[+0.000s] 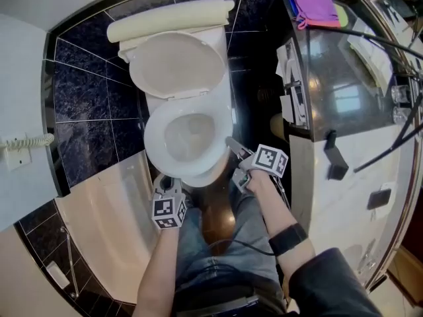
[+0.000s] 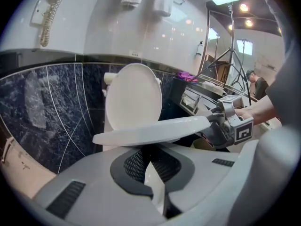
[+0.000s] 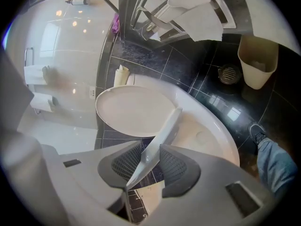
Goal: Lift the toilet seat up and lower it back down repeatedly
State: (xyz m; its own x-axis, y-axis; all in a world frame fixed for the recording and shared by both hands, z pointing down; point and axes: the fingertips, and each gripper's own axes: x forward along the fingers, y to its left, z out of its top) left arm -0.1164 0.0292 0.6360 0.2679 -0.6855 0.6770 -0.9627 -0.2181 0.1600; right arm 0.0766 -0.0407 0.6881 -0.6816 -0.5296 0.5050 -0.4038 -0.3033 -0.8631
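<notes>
Seat (image 2: 155,130) part-raised over bowl (image 3: 211,135), hinged at bowl's rear, front edge clear of rim. Lid (image 2: 134,95) upright behind bowl, out of seat's swing. Right tool (image 3: 146,160) clenched on seat's rim at bowl's front-right; grip far from hinge, judged for leverage. Left tool (image 2: 149,168) released, jaws slightly apart, nothing gripped, low at bowl's front-left, below seat; judged idle, clear of seat's path. Step judged: seat mid-swing, one-tool hold

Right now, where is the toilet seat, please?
In the left gripper view the toilet seat hangs part-raised before the upright lid, its right edge between the jaws of the right gripper.
</notes>
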